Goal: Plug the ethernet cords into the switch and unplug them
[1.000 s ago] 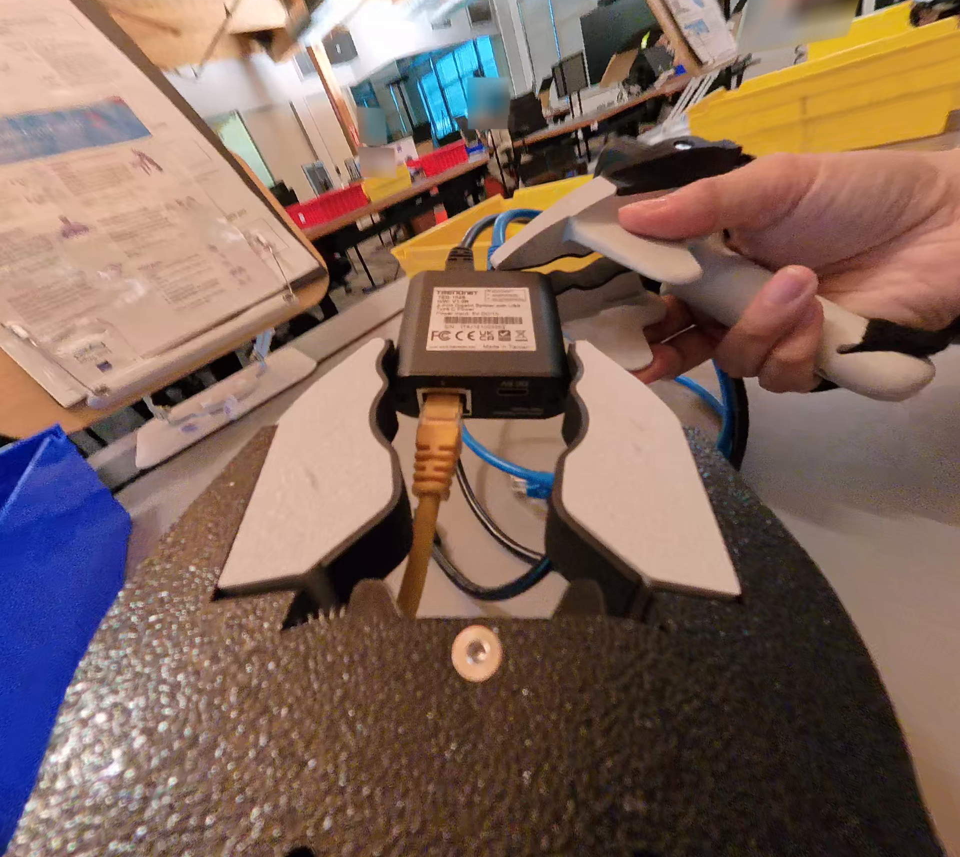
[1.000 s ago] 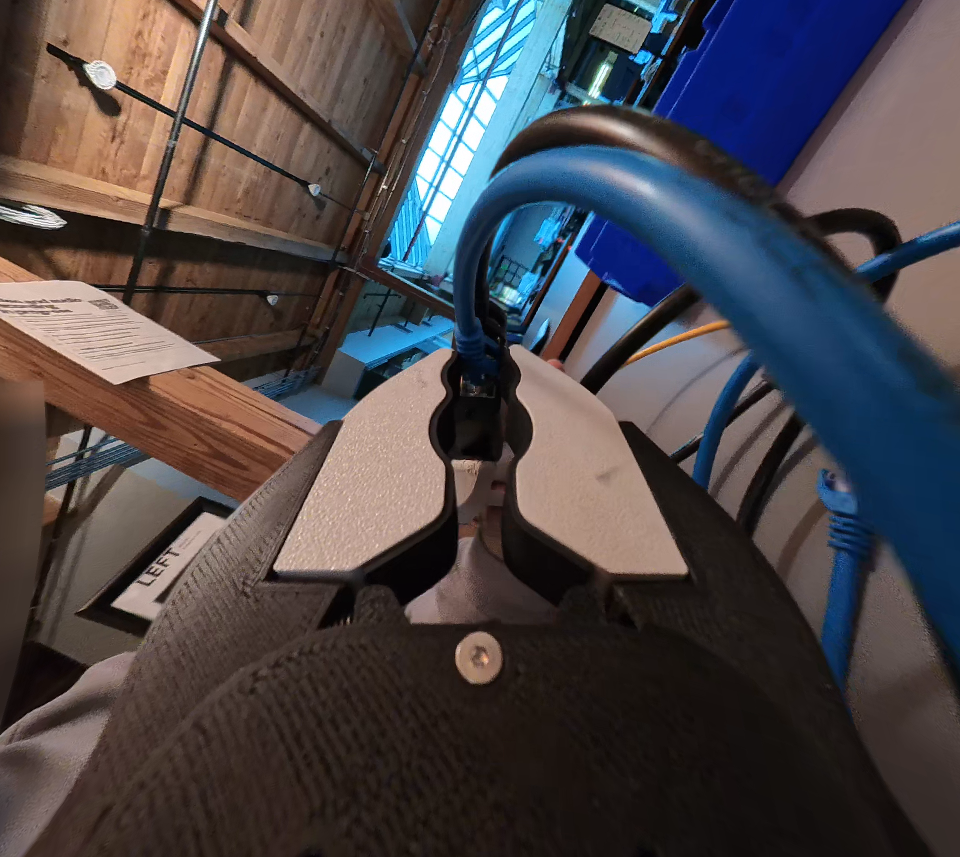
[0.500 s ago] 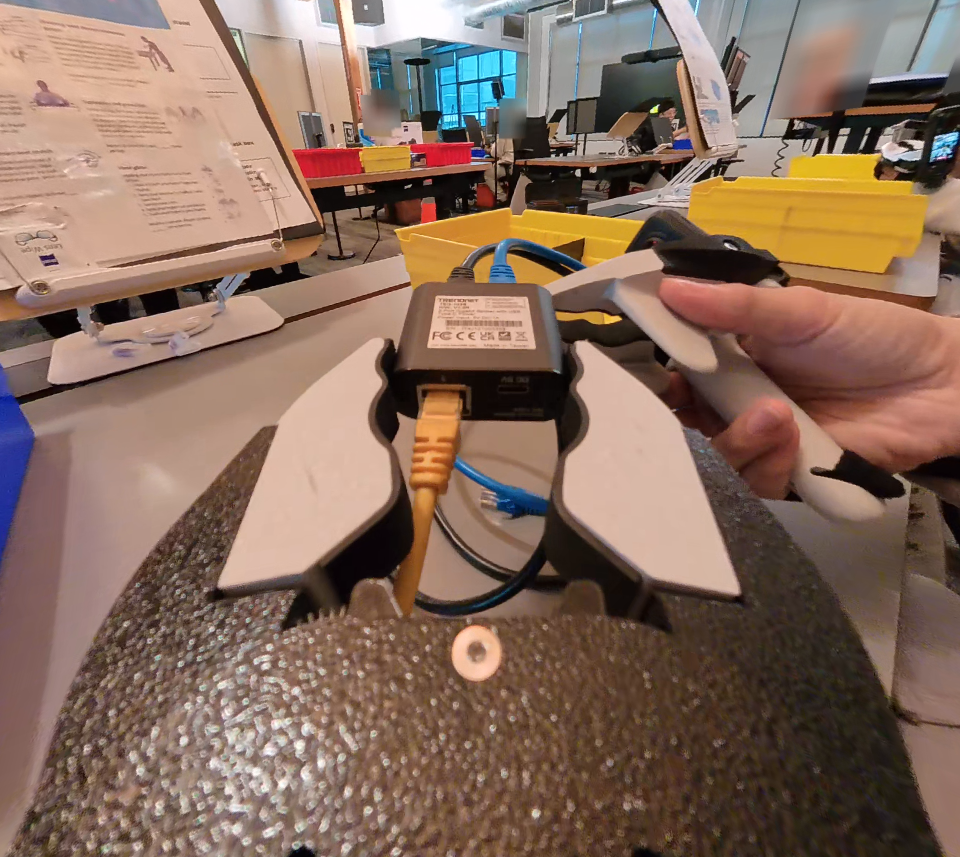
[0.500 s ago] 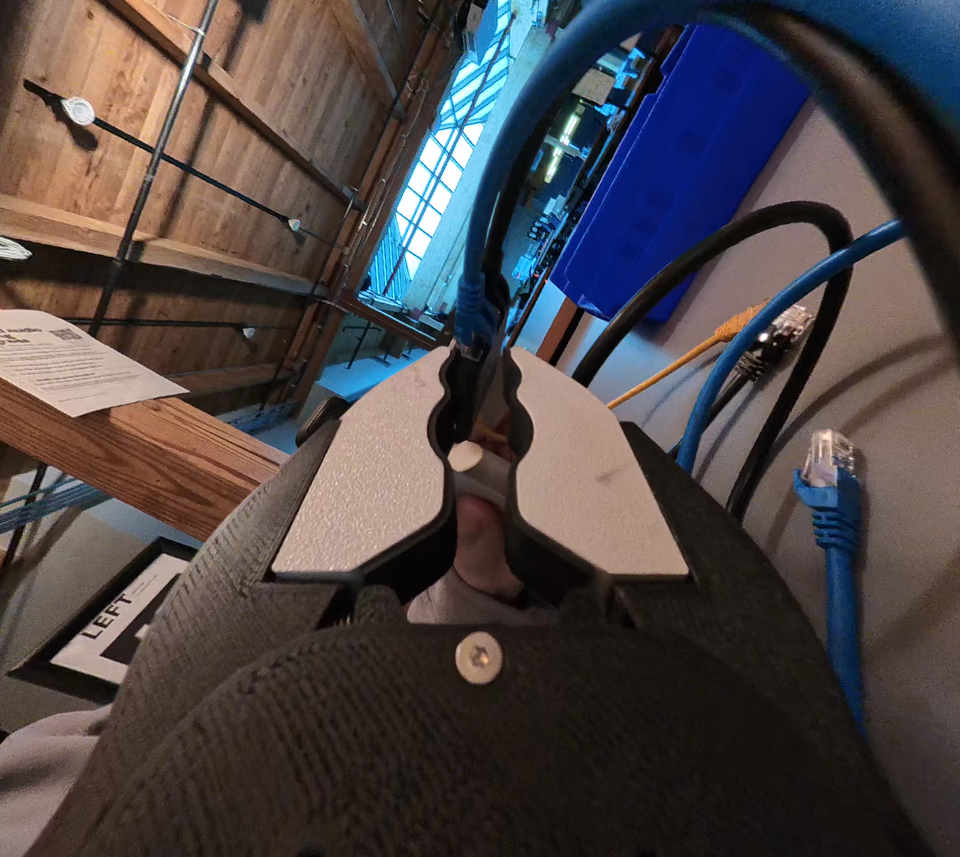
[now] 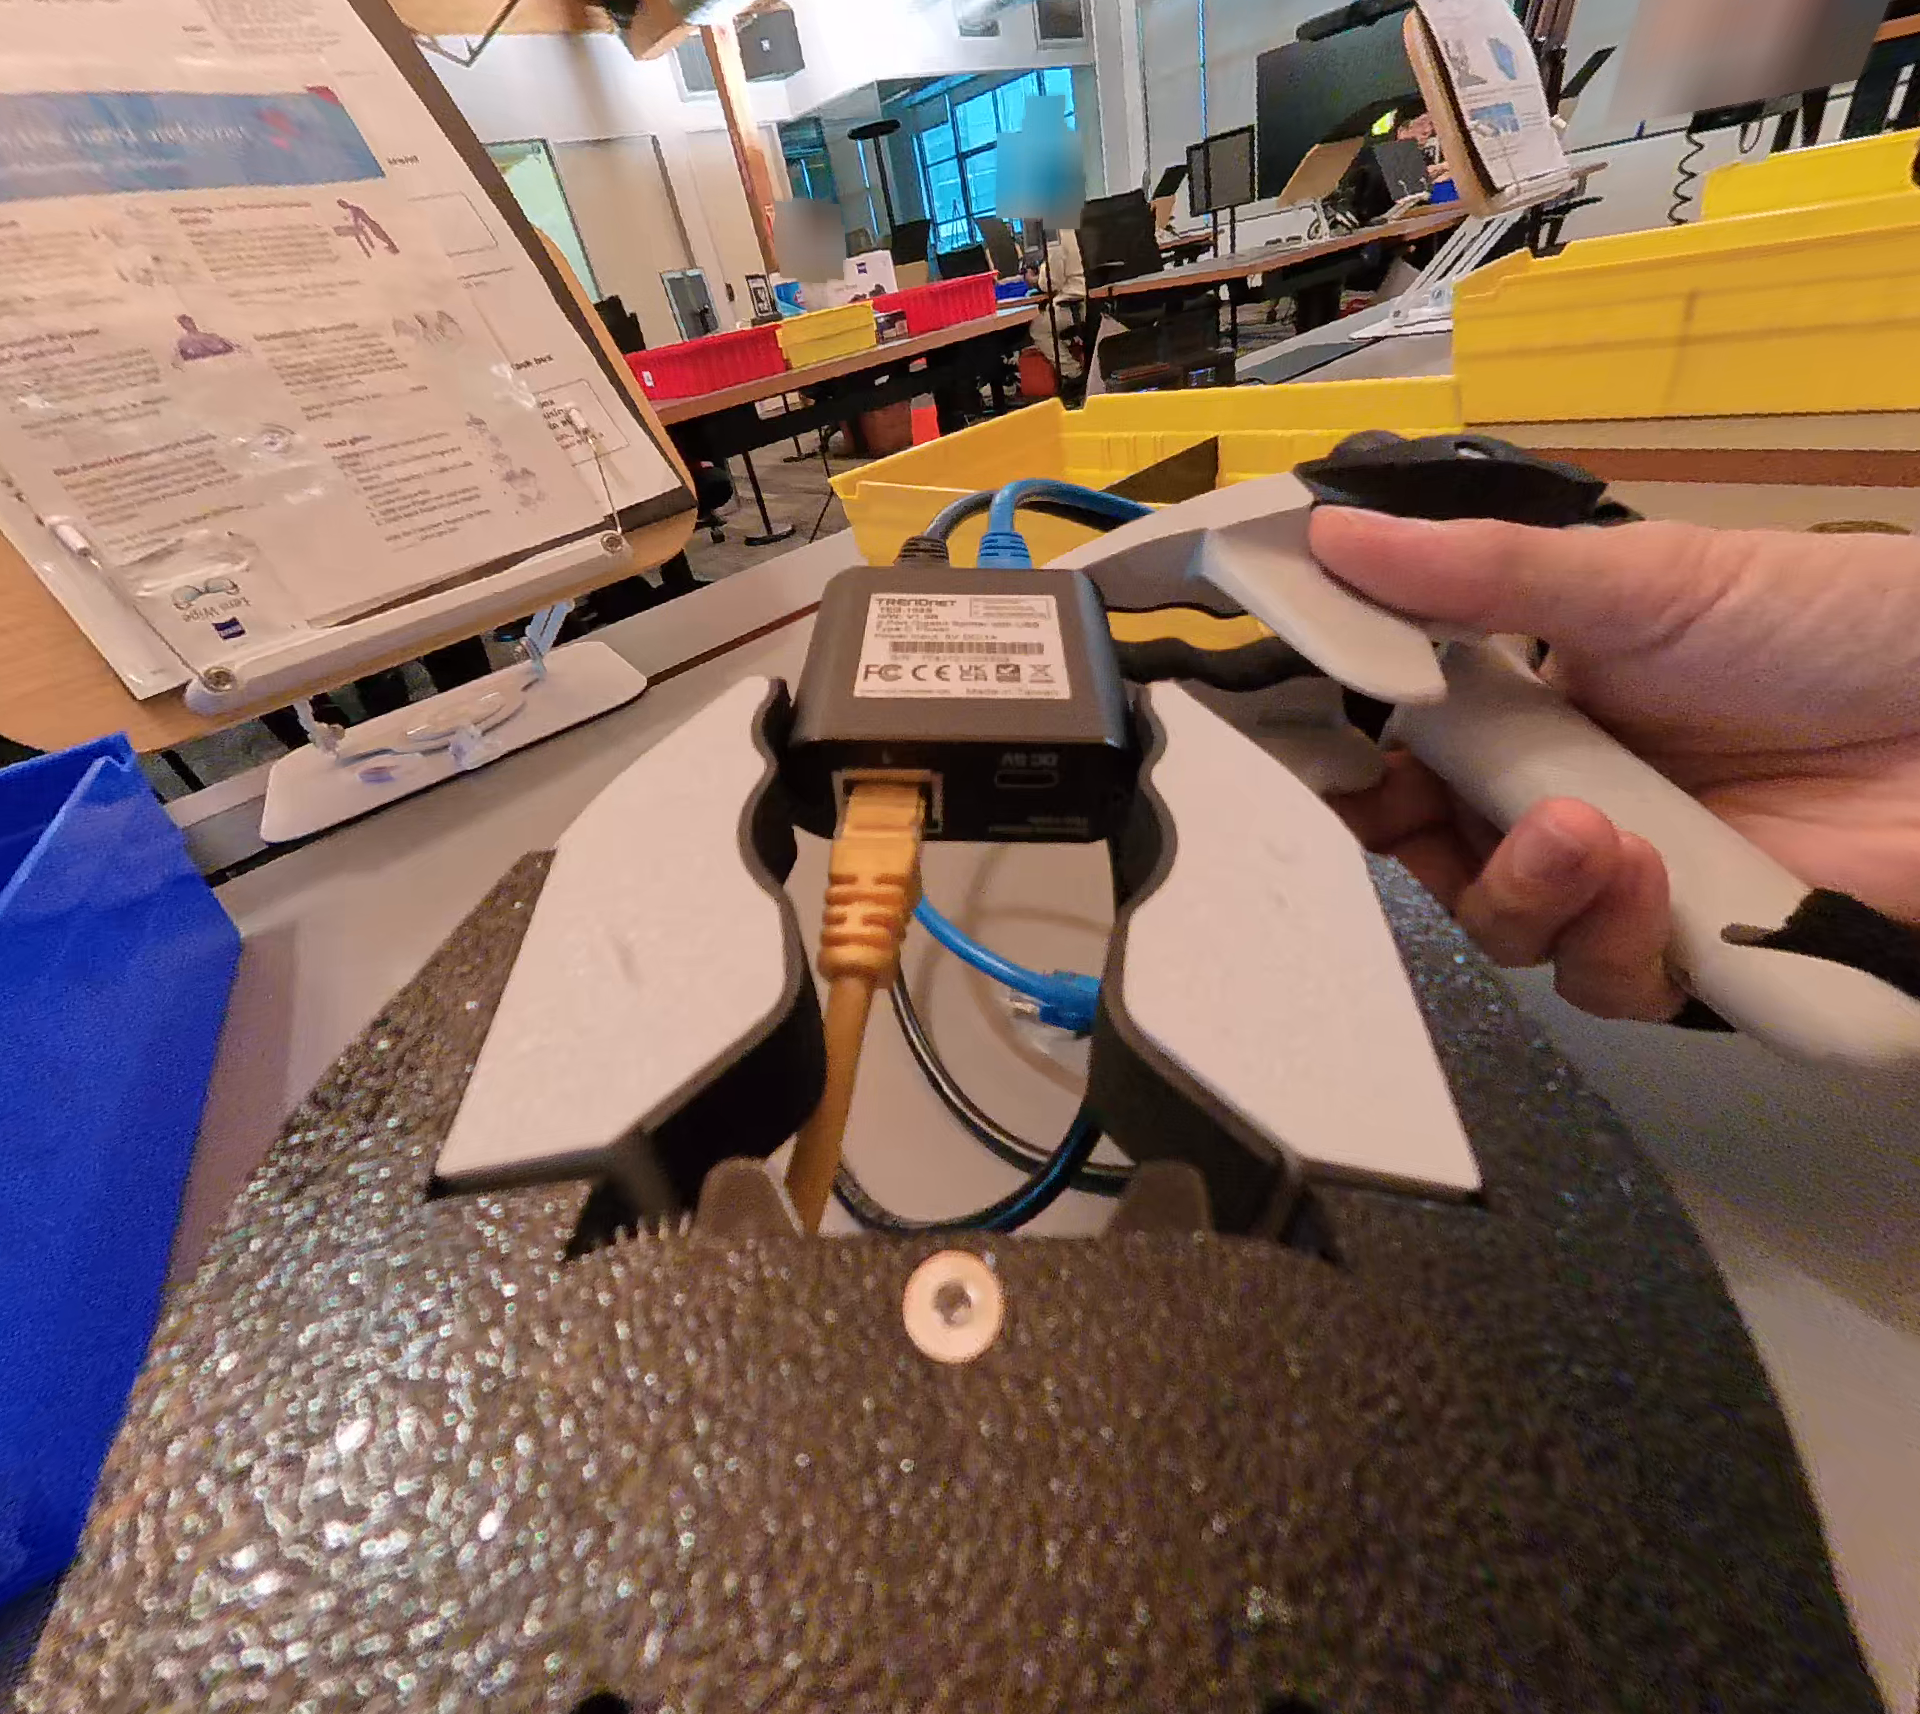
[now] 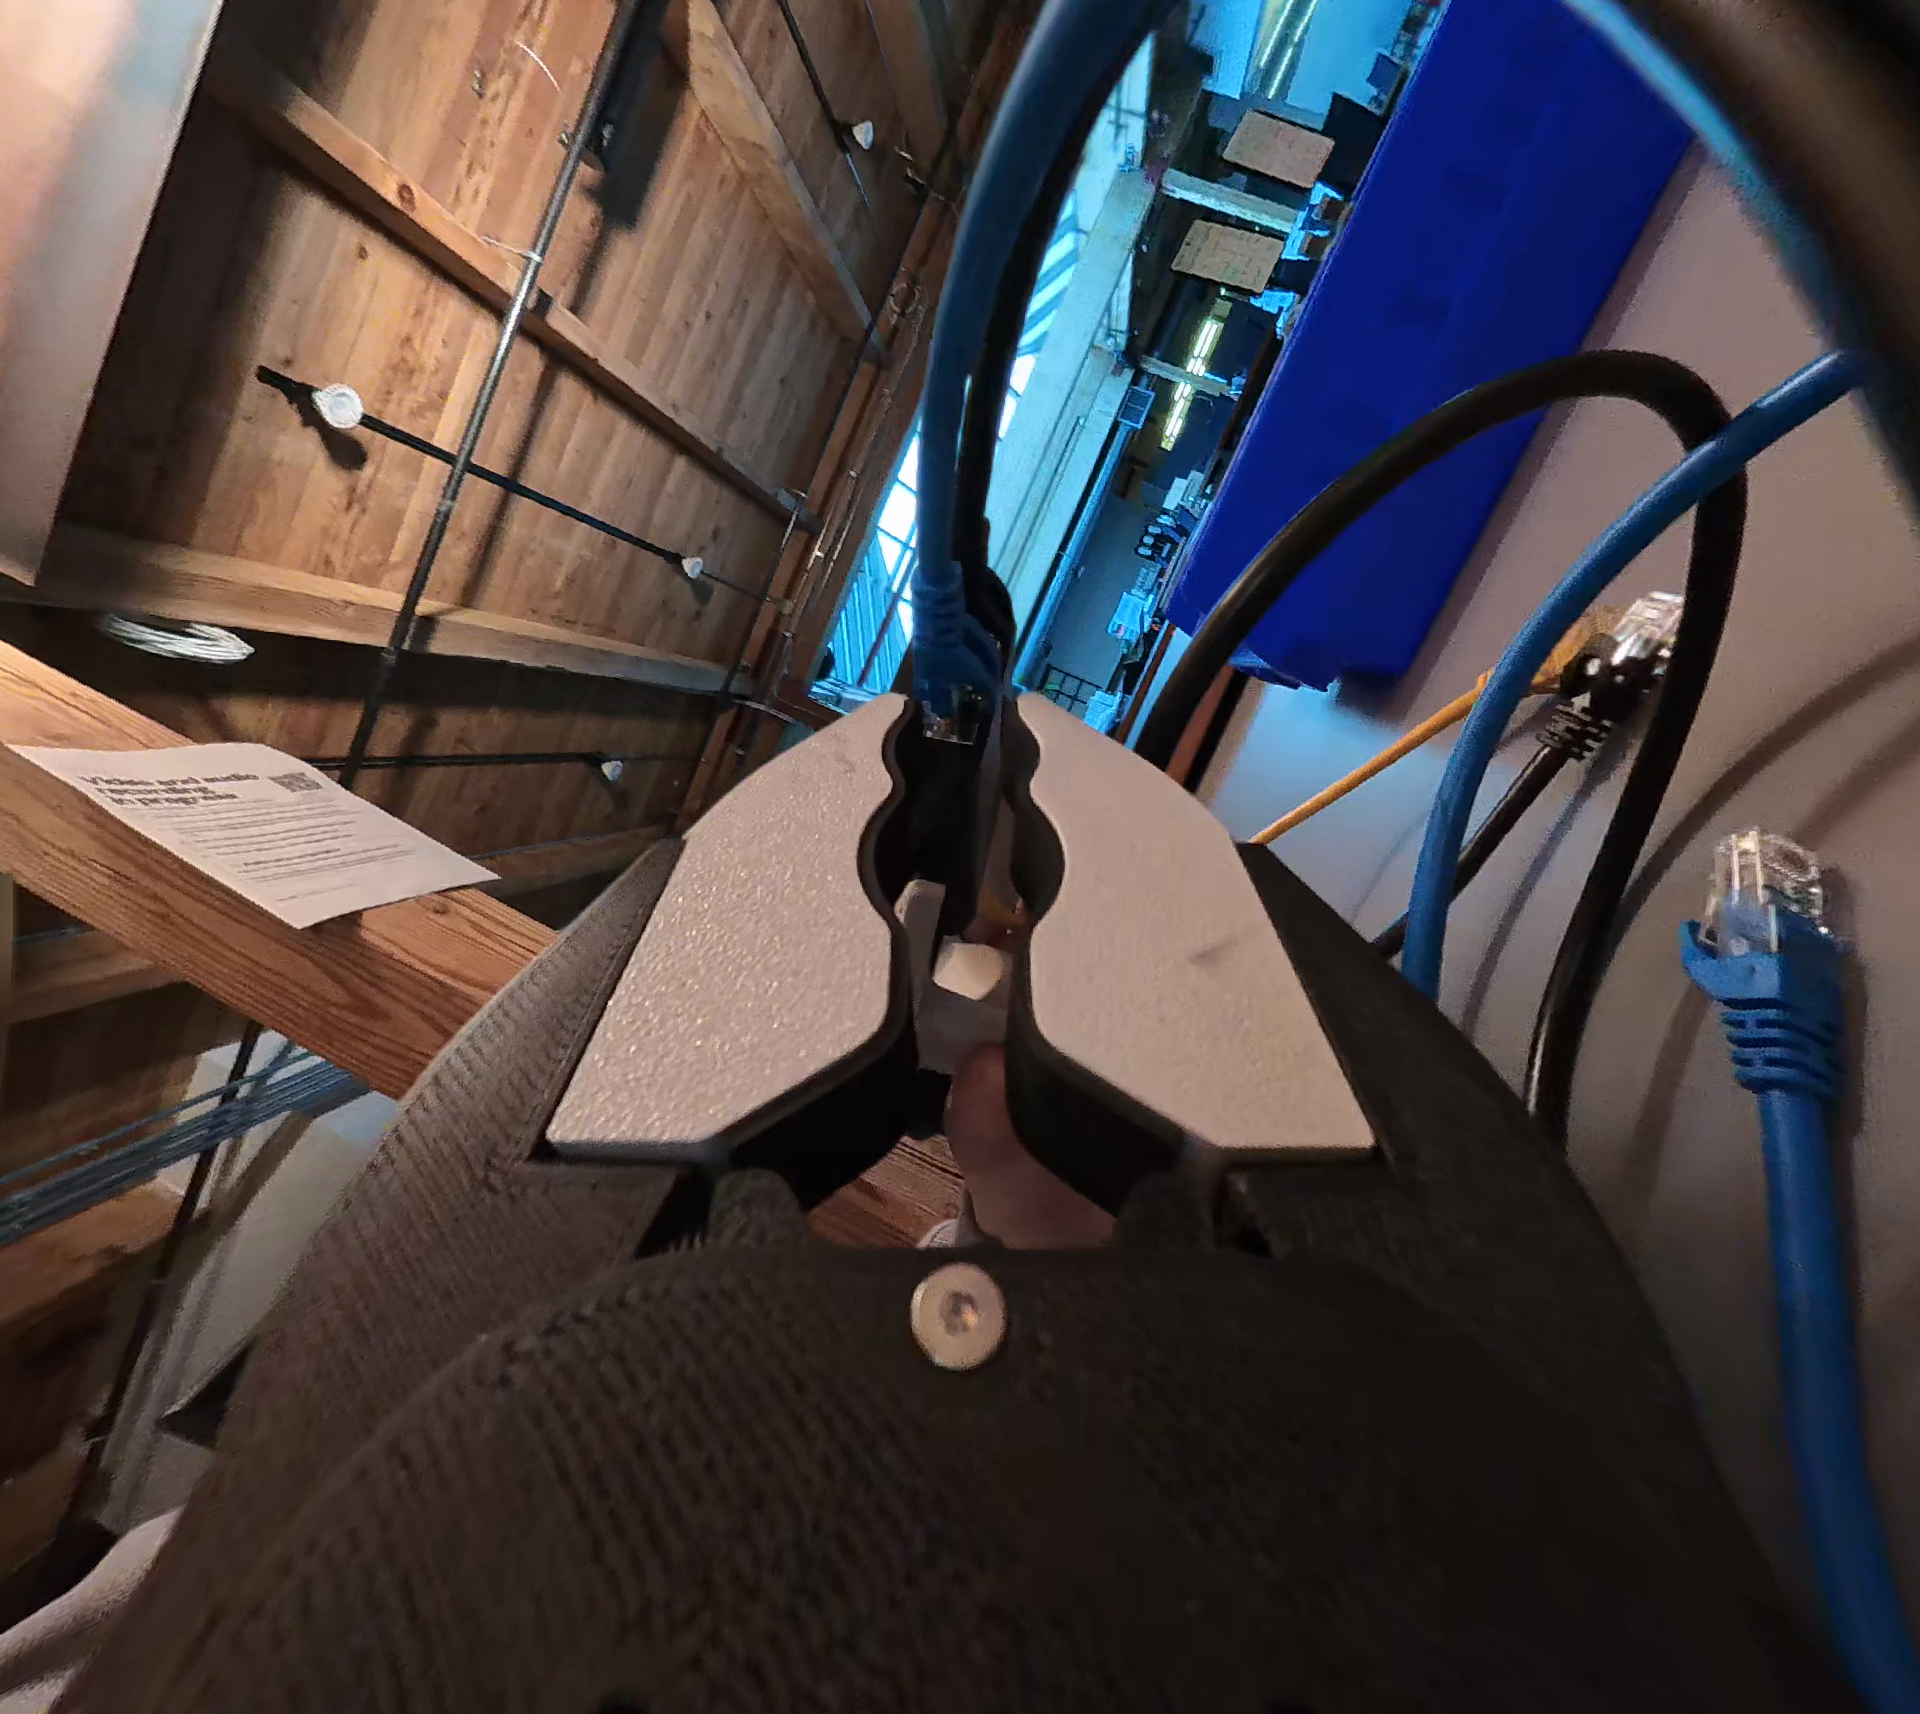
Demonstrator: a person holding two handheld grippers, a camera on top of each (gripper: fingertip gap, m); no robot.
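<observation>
My left gripper [image 5: 956, 791] is shut on the black switch [image 5: 961, 625] and holds it above the grey table. A yellow cord [image 5: 871, 875] is plugged into its near port. A blue cord [image 5: 1003, 537] and a black cord [image 5: 920, 547] enter its far side. My right gripper [image 5: 1132, 599], held by a hand, reaches that far side, turned on its side. In the right wrist view the right gripper [image 6: 951, 729] is shut on the blue cord's plug [image 6: 940, 677] at the switch. The fingertips are hidden behind the switch.
A loose blue plug [image 5: 1049, 1004] [image 6: 1766, 926] lies on the table under the switch. A loose black plug [image 6: 1605, 667] and cable loops [image 6: 1558, 407] lie nearby. A blue bin [image 5: 94, 1093] stands left, yellow bins [image 5: 1143, 438] behind, and a document stand [image 5: 312, 314] at back left. My left and right fingertips are right by each other.
Both grippers keep their holds. The held switch and both grippers have tilted and shifted together. The blue and black cord loop has risen toward the top of the right wrist view.
</observation>
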